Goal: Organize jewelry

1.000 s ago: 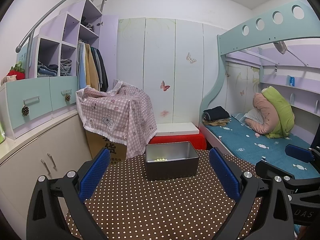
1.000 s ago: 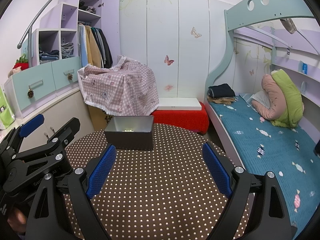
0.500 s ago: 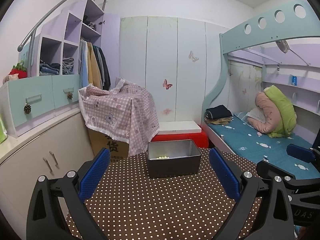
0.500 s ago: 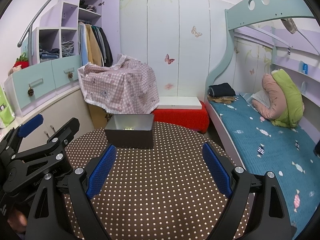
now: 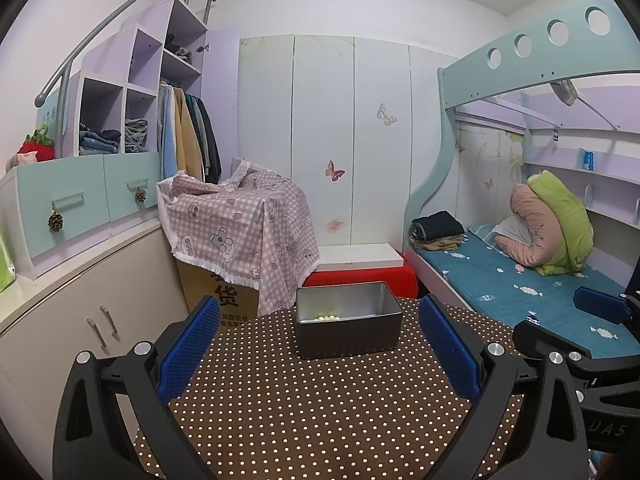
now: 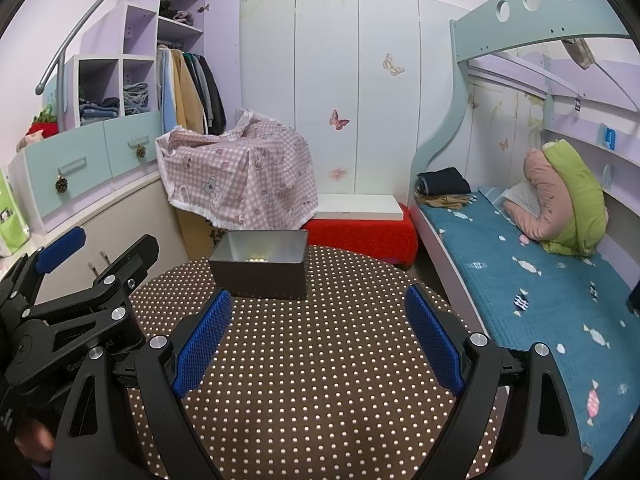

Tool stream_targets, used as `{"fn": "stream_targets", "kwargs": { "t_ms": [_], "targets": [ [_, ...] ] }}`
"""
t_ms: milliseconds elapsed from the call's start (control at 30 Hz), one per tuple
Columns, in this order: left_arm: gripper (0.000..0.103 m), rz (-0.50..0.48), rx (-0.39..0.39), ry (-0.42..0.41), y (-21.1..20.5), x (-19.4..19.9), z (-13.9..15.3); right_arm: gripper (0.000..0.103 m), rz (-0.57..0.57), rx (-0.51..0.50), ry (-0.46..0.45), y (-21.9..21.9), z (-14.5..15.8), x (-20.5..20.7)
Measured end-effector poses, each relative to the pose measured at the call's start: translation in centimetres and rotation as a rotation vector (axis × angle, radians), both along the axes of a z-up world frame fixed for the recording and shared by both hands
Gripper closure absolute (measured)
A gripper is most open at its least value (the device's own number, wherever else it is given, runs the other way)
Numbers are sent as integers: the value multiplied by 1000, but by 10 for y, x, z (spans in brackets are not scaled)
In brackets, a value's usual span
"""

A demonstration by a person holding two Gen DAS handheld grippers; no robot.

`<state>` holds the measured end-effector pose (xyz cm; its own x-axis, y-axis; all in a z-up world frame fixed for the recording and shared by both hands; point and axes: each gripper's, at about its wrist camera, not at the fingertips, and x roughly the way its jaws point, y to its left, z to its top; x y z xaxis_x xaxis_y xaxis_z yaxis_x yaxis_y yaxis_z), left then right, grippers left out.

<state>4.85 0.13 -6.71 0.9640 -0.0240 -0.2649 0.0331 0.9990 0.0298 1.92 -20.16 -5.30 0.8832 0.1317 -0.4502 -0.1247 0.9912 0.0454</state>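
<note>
On the far side of the round table [image 5: 320, 408], which wears a brown cloth with white dots, stands an open metal box [image 5: 347, 322], dark outside and silvery within. A small string of pale beads [image 5: 327, 317] lies on its floor against the near wall, left of centre; the right wrist view shows the same beads [image 6: 257, 258] as a pale cluster low in the box [image 6: 260, 264].

The left gripper [image 5: 318, 344] hovers over the near part of the table with its blue pads [image 5: 188, 346] spread wide and nothing between them; the box sits beyond the fingertips, not touched. The right gripper [image 6: 316, 334] is spread just as wide, also empty, and well short of the box. Each tool shows at the edge of the other's view: the right one at the right edge of the left view, the left one [image 6: 80, 280] at the left edge of the right view, so they sit side by side.

Behind the table a pink checked cloth [image 5: 240, 228] is draped over a cardboard carton [image 5: 224, 300]. A red stool [image 5: 360, 276] with a white board on it stands beside it. To the right runs a bed [image 5: 520, 292] with a teal cover, folded clothes [image 5: 438, 230] and a rolled quilt [image 5: 552, 228].
</note>
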Motion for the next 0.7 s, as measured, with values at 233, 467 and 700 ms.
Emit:
{"fn": "stream_targets", "kwargs": {
  "t_ms": [233, 467, 700],
  "targets": [
    [7, 0, 0, 2, 1, 1, 0, 18, 0, 0, 1, 0, 0, 0],
    [7, -1, -1, 2, 1, 1, 1, 18, 0, -1, 0, 1, 0, 0],
    [7, -21, 3, 2, 0, 6, 2, 18, -3, -1, 3, 0, 2, 1]
  ]
}}
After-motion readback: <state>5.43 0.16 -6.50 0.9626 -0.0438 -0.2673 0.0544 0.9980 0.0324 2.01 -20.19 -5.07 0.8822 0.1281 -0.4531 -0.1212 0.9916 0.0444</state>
